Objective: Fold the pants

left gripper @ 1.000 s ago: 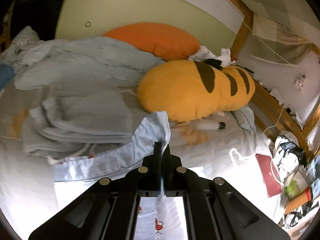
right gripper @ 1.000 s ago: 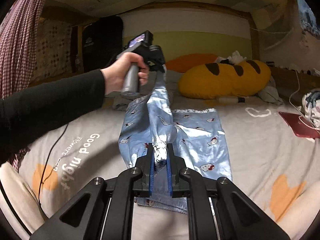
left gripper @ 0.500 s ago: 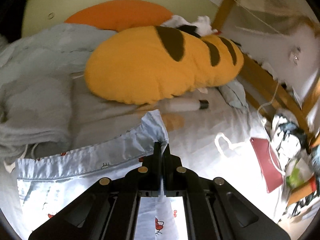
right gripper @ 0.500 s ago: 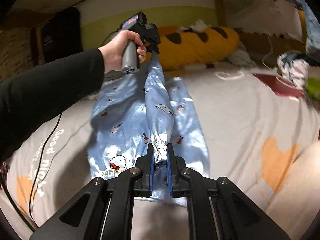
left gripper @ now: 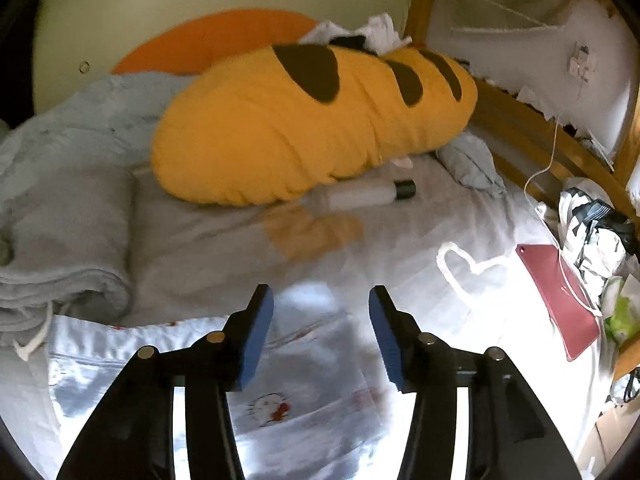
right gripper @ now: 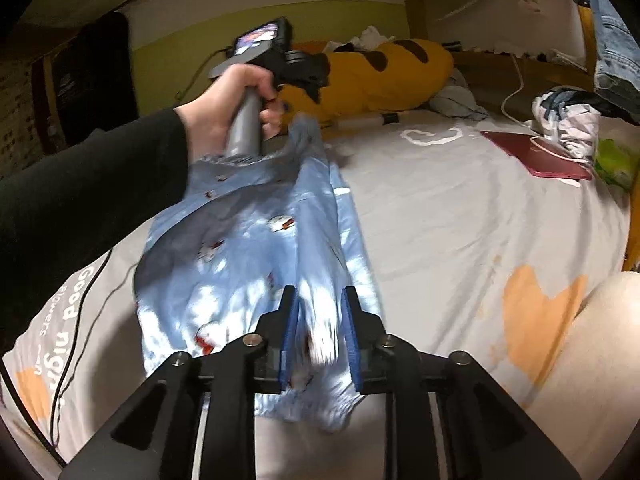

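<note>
The light blue cartoon-print pants [right gripper: 248, 256] lie on the bed, folded lengthwise, with one raised ridge of cloth. They also show in the left wrist view [left gripper: 304, 380]. My left gripper [left gripper: 321, 338] is open and empty, just above the pants' far end; it also shows hand-held in the right wrist view [right gripper: 308, 76]. My right gripper [right gripper: 319, 330] has its jaws parted around the near end of the pants, with the cloth loose between them.
A yellow striped plush pillow [left gripper: 312, 120] and an orange pillow [left gripper: 216, 40] lie at the bed's head. A grey blanket [left gripper: 60, 216] is on the left. A white bottle [left gripper: 360, 196], a red tablet [left gripper: 556, 292], a clothes pile [left gripper: 592, 232] and a wooden rail [left gripper: 532, 132] are on the right.
Both grippers have opened and let go of the pants. The lifted cloth has dropped onto the bed. The left gripper has swung right, towards the yellow pillow.
</note>
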Demonstrator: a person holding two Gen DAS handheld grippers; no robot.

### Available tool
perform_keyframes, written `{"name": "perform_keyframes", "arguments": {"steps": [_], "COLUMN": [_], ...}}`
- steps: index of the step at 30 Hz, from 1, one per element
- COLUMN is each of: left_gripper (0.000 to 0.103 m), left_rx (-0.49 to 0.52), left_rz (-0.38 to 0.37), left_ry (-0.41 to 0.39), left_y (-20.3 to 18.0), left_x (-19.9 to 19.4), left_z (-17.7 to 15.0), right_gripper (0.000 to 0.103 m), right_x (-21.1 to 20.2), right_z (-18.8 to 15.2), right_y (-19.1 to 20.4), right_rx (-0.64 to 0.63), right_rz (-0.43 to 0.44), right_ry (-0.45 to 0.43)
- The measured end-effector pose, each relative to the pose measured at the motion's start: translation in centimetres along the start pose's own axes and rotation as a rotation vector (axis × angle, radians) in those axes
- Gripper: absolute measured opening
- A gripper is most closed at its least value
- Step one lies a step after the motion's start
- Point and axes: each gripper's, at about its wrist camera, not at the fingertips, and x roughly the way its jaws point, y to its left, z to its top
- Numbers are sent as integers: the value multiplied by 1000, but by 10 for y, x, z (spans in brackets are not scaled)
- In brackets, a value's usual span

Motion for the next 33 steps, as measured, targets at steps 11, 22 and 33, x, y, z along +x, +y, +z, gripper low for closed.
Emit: {"name": "perform_keyframes", "arguments": {"steps": [11,22,33], "left_gripper": [58,62,59], "left_rx": [87,-43,-348], "left_rz": [177,384,305], "left_ry": [-209,-422,-264], "left_y": [36,66,82], "left_x": [-114,-242,-260], "left_z": [-38,-140,-237], "right_gripper": [57,59,63], "right_x": [-31,-36,-30], "right_z": [7,42,74], "right_y": [2,7,-13], "right_rx": [-23,-138,-131], "right_rz": [-46,-8,26], "right_ry": [-169,-266,-238]}}
